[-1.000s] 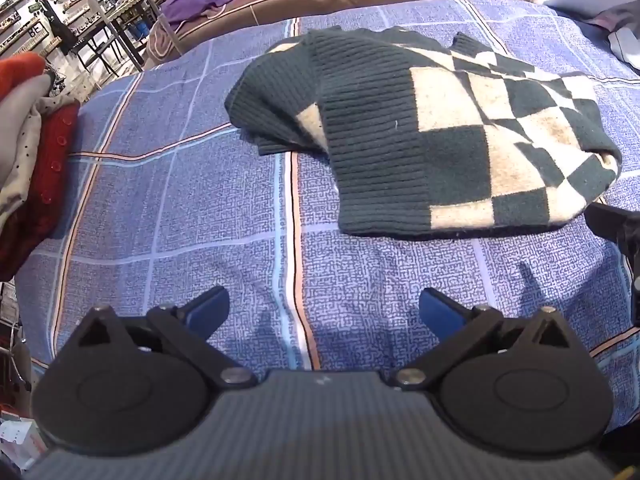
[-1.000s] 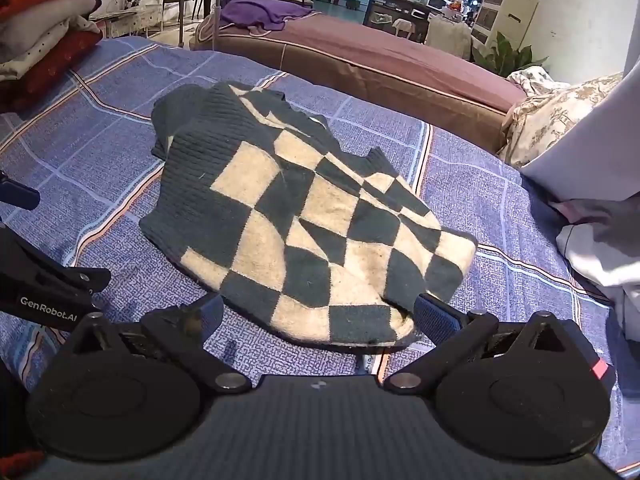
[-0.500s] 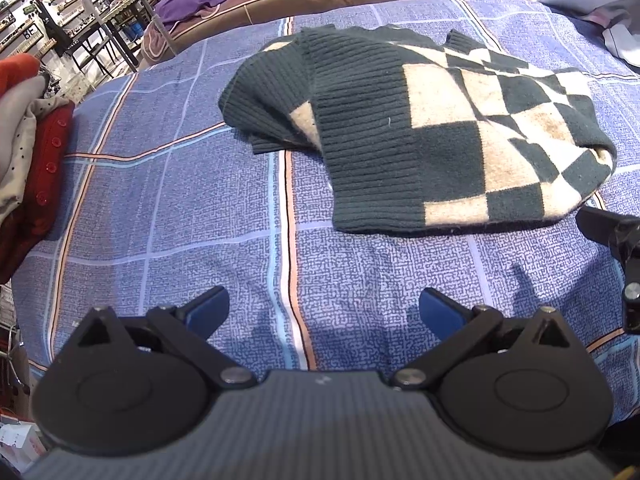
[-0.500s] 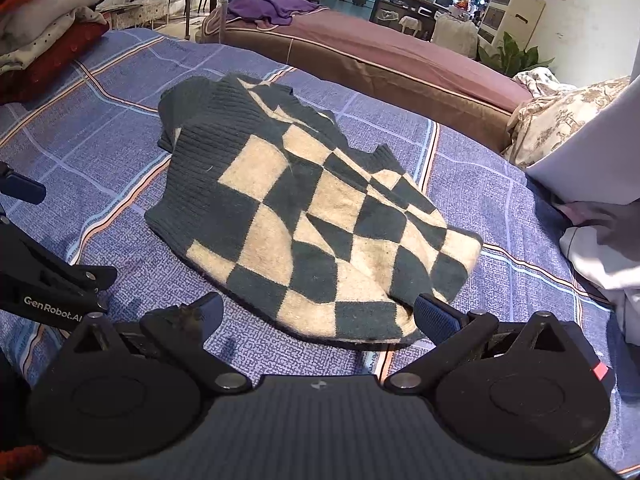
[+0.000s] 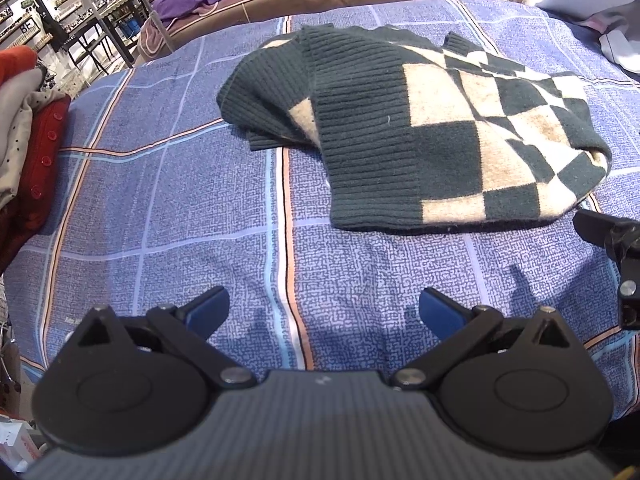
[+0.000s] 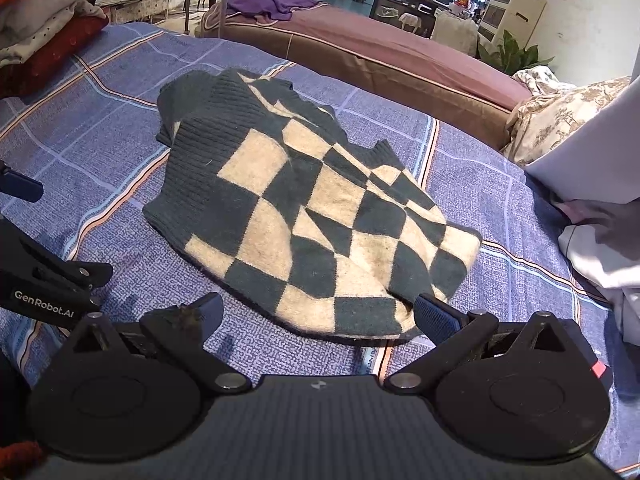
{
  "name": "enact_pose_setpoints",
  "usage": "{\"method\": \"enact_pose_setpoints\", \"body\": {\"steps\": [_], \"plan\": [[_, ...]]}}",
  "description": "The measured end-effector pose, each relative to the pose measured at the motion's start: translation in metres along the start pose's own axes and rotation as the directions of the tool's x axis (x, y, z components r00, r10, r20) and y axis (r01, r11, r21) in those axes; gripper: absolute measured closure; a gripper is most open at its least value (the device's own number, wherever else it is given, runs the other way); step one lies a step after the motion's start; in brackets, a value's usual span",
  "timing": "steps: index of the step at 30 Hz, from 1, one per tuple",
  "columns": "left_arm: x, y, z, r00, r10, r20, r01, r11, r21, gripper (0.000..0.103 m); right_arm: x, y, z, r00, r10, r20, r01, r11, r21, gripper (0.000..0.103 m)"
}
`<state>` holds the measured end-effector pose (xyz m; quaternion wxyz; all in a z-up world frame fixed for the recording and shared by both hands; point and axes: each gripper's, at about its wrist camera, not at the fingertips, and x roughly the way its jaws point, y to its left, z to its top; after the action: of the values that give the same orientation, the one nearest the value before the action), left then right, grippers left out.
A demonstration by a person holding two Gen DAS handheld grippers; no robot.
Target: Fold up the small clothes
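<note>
A dark green and cream checkered knit sweater [image 5: 448,128] lies folded over on the blue plaid bedspread [image 5: 180,200]; it also shows in the right wrist view [image 6: 320,224]. My left gripper [image 5: 324,312] is open and empty, above the bedspread a little short of the sweater's ribbed hem. My right gripper [image 6: 316,316] is open and empty, its fingers on either side of the sweater's near edge, just short of it. The right gripper's finger shows at the right edge of the left wrist view [image 5: 612,236].
A stack of folded red, grey and orange clothes [image 5: 28,128] sits at the left edge of the bed. White and grey cloth [image 6: 600,232] lies at the right. A brown sofa [image 6: 380,56] with a purple garment stands behind the bed.
Both grippers have drawn back slightly from the sweater and stayed open. The sweater has not moved.
</note>
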<state>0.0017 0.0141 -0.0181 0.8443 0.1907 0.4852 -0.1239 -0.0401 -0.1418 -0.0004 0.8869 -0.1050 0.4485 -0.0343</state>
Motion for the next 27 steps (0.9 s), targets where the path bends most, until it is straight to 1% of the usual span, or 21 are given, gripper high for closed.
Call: {"method": "enact_pose_setpoints", "body": {"steps": [27], "plan": [[0.0016,-0.0005,-0.0042,1.0,-0.012,-0.007,0.012,1.0,0.002,0.0,0.0004,0.0008,-0.0054,1.0,-0.001,-0.009,0.001,1.0,0.003,0.0]]}}
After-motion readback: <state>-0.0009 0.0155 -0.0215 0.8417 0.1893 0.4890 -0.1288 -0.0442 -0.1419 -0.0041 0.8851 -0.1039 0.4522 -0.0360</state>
